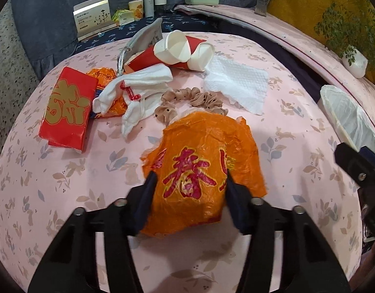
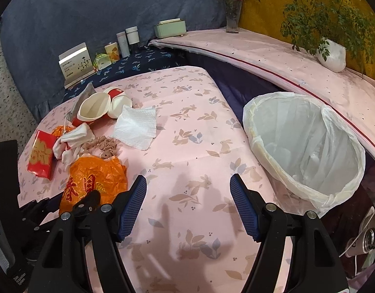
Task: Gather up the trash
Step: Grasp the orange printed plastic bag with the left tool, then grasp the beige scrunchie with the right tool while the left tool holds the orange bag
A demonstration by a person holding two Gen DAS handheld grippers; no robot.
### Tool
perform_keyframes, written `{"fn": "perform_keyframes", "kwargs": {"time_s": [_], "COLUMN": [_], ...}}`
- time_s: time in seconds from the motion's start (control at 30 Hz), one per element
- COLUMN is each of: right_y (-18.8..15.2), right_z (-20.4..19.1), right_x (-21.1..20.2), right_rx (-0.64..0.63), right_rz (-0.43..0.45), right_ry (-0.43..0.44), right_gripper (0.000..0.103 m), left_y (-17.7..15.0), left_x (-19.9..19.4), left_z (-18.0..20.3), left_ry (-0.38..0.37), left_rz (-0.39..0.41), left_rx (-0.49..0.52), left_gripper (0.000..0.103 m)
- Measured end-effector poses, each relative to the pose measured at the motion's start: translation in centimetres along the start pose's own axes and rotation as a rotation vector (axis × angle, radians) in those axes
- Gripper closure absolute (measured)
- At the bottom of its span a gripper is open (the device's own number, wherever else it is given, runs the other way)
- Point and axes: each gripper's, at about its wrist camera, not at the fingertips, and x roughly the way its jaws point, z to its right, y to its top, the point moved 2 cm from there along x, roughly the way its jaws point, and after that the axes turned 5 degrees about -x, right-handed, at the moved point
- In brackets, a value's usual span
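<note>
An orange plastic bag (image 1: 202, 171) printed with red characters is gripped between the 2 fingers of the left gripper (image 1: 190, 195), which are closed against its sides; the bag is held at the near part of a pink rabbit-print tablecloth (image 1: 297, 127). Taking this bag as the landmark: just behind it a tan ruffled scrunchie (image 1: 194, 100) is seen lying on the cloth; behind and to the left, a white crumpled cloth with red stitching (image 1: 133, 90) is laid over a second orange wrapper (image 1: 106, 73); further left, a red packet with gold characters (image 1: 65, 109) is found. Behind and to the right of the bag a white paper towel (image 1: 238, 83) is spread flat, and beyond it 2 tipped red-and-white paper cups (image 1: 172, 48) are seen lying on their sides against a grey pouch (image 1: 148, 36). Well to the right of the bag, off the table's edge, a bin lined with a white plastic liner (image 2: 307, 146) is seen; whether anything lies inside cannot be told. The right gripper (image 2: 188, 195) is shown to the right of the bag, between it and the bin, above bare cloth, its 2 blue-padded fingers spread apart with nothing between them.
</note>
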Motion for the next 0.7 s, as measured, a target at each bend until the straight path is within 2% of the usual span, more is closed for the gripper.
{"fn": "perform_keyframes", "kwargs": {"time_s": [0.07,0.23,0.4,0.7], "right_y": [-0.1,-0.1,0.1,1.6], "right_z": [-0.5,-1.6,-2.9,-6.0], "right_x": [0.2,0.4,0.7,1.8], "right_rx": [-0.008,-0.024,-0.032,-0.056], "right_rz": [-0.005,-0.013,-0.022,-0.014], "right_ry": [0.006,0.026,0.055,0.096], "right_gripper": [0.035,0.035,0.035,0.042], "left_y": [0.1,0.2,0.7,2.0], "left_x": [0.0,-0.5,-2.0,-4.5], "left_z": [-0.2,-0.6,-1.7,-4.6], "left_ry": [-0.025,-0.099,-0.130,-0.100], "left_rz": [-0.003,-0.020,-0.010,0.037], "left_rx": [-0.008,-0.029,-0.060,-0.104], "left_gripper": [0.069,0.083,0.086,0.086]}}
